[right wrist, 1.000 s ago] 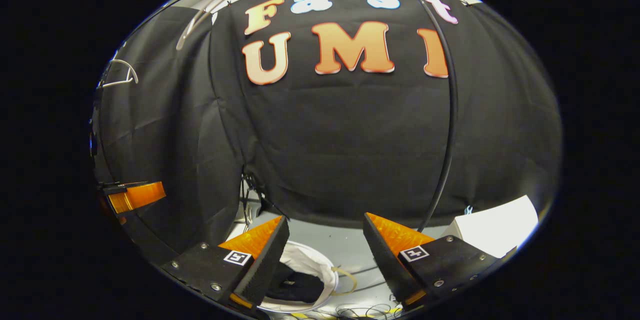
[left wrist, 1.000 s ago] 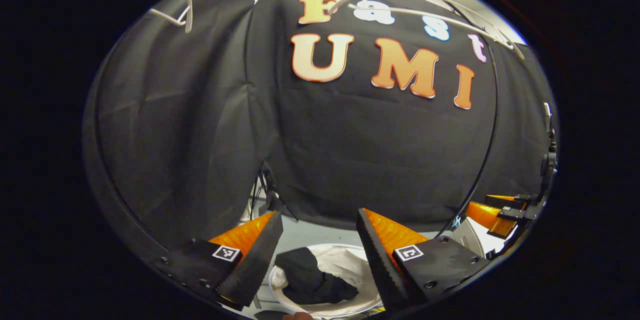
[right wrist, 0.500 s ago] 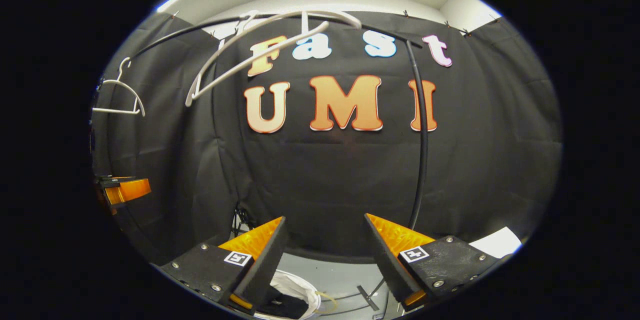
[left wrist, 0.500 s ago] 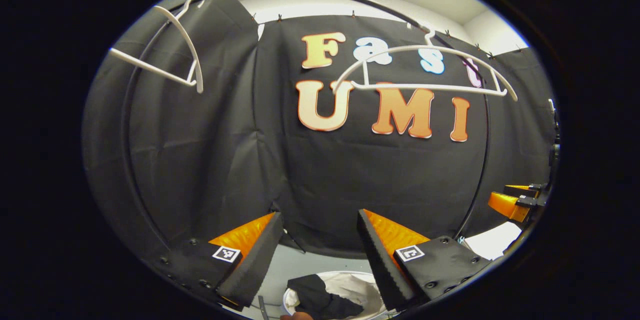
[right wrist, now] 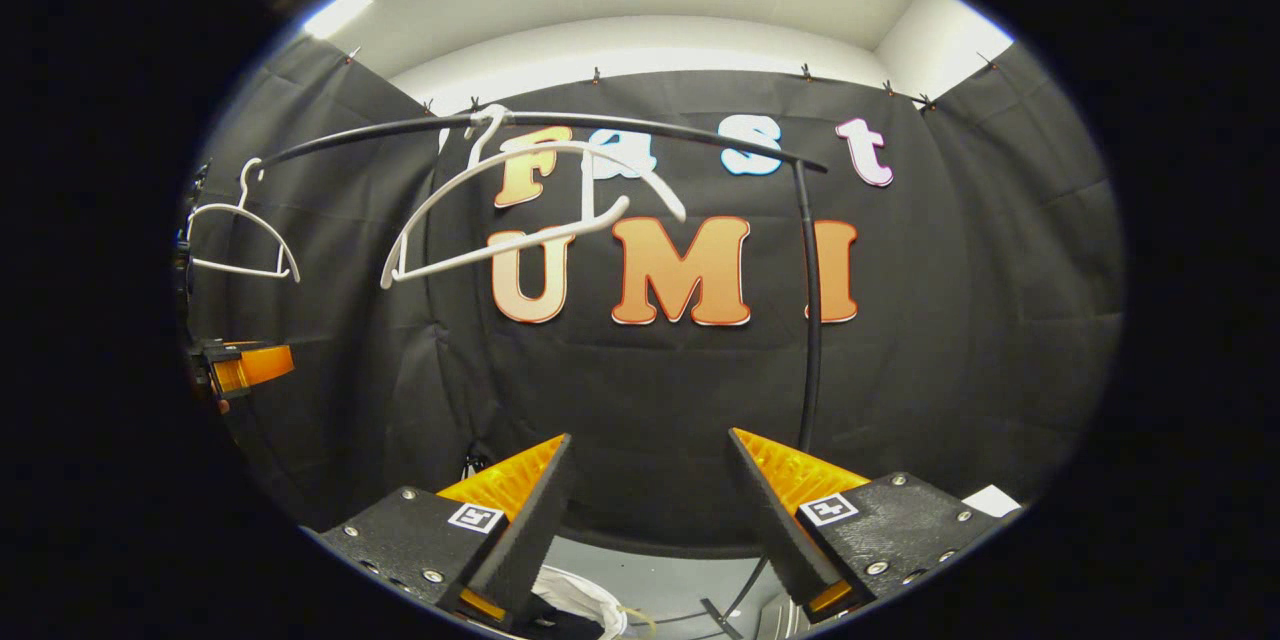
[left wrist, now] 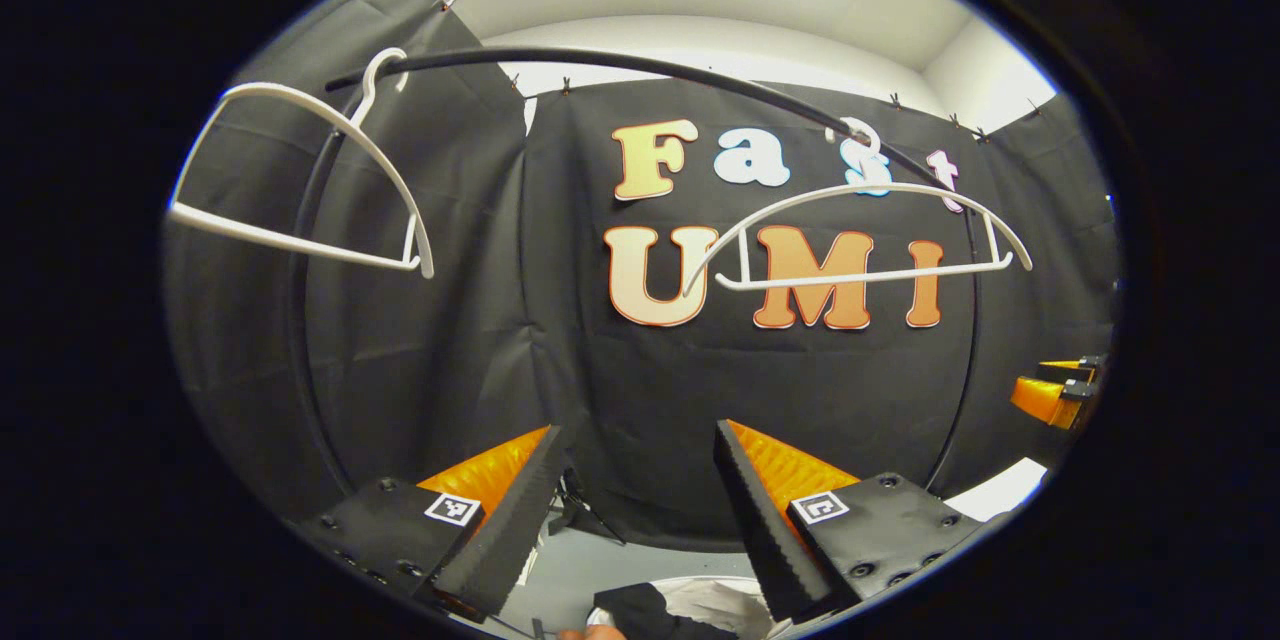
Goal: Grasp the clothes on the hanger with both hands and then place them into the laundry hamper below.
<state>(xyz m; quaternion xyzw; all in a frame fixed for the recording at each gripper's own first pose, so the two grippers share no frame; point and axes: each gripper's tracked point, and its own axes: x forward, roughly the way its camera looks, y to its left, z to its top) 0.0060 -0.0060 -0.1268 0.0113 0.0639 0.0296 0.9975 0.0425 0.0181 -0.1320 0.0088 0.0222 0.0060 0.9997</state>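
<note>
Left tool [left wrist: 633, 505]: spread, empty. Right tool [right wrist: 648, 510]: spread, empty. Black garment [left wrist: 645, 610] lies in white hamper [right wrist: 590, 595] below bare hangers [left wrist: 860, 240]. Judgement: task near complete; retreat level, clear of rail [right wrist: 600, 123].

Both tongs [left wrist: 632, 510] [right wrist: 648, 515] have wedge fingers on black screw-studded mounts bearing square black-and-white markers.

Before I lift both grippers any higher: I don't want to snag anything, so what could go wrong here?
The two bare white hangers hang loose on the black rail; the open left gripper or right gripper could hook one and pull it off. The dark garment lies near the hamper's rim; a low pass might drag it out.
</note>
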